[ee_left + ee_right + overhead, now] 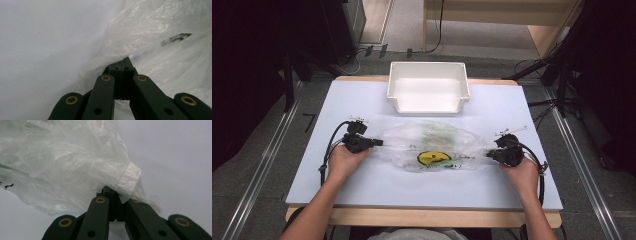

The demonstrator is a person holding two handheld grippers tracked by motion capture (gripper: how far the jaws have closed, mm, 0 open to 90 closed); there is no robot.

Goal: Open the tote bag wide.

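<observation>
Plastic bag (pixel 432 146), just the one, lies crumpled in front of the single white bin (pixel 428 86), long axis running side to side across the table (pixel 362 185). You've got your left gripper (pixel 374 142) pinched shut on its left end and your right gripper (pixel 488 154) clamped on its right end, both forearms low, pointing inward.

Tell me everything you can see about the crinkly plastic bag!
The plastic bag is thin, see-through and very crinkled, with a yellow smiley face and some black and green print. It lies stretched flat across the middle of the white table, just in front of the white bin. The left gripper pinches its left end and the right gripper pinches its right end, both shut on the film.
</observation>
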